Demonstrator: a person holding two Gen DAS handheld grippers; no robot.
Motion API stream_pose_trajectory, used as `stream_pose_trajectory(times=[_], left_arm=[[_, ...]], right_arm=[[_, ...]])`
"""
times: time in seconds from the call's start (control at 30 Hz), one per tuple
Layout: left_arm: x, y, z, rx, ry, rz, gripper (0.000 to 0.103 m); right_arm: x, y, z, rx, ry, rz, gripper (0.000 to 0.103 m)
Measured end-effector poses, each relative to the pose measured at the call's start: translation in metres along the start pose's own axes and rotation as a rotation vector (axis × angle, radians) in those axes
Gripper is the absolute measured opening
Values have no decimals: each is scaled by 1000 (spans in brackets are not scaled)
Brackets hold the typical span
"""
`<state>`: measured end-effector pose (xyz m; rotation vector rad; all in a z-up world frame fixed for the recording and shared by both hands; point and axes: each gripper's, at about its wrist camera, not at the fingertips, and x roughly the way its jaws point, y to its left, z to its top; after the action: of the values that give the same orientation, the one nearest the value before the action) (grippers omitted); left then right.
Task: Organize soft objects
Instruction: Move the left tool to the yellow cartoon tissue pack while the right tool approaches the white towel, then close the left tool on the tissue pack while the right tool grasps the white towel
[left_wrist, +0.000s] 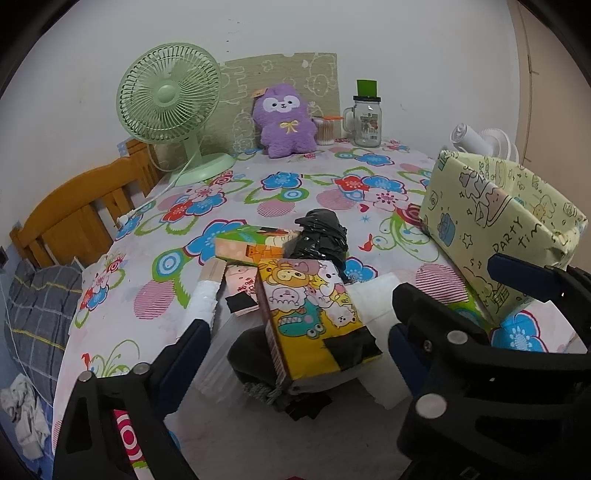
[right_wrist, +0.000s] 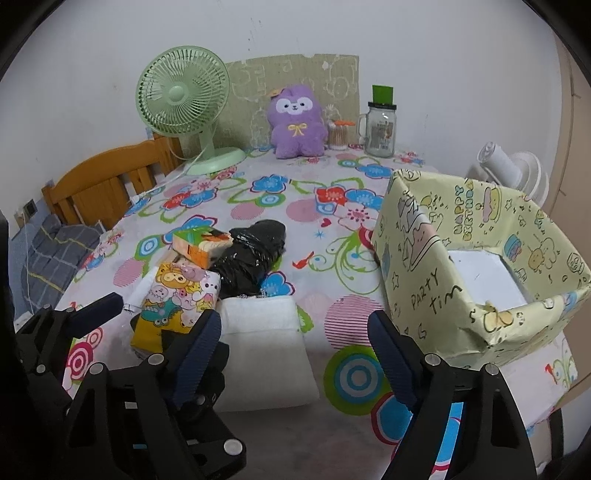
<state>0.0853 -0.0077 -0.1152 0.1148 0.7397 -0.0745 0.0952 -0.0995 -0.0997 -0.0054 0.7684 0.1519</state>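
A yellow cartoon-print tissue pack (left_wrist: 310, 306) (right_wrist: 177, 295) lies tilted on a pile in the middle of the flowered tablecloth (left_wrist: 295, 192). My left gripper (left_wrist: 295, 347) is open, its fingers on either side of this pack without touching it. Behind the pack are an orange and green pack (left_wrist: 247, 247), a pink pack (left_wrist: 242, 288) and a black plastic-wrapped bundle (left_wrist: 321, 236) (right_wrist: 251, 254). My right gripper (right_wrist: 295, 343) is open above a white foam block (right_wrist: 266, 332). An open box wrapped in yellow party paper (right_wrist: 443, 258) (left_wrist: 480, 221) stands to the right.
At the back stand a purple plush (right_wrist: 297, 122), a green fan (right_wrist: 184, 103), a glass jar (right_wrist: 380, 129) and a cotton swab tub (right_wrist: 338, 134). A wooden headboard (left_wrist: 74, 214) and a grey checked pillow (left_wrist: 40, 306) lie left of the table.
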Motion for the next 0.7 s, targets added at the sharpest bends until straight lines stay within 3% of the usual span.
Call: stream_pose_trajectory(times=[0.2, 0.33, 0.7], left_arm=[[7, -4, 1, 15, 8, 5, 75], [8, -2, 0, 12, -6, 4, 53], [12, 15, -5, -17, -7, -17, 52]], right_arm=[[6, -2, 0, 12, 19, 8, 84], [10, -3, 0, 26, 32, 15, 84], [27, 6, 0, 27, 90, 42, 85]])
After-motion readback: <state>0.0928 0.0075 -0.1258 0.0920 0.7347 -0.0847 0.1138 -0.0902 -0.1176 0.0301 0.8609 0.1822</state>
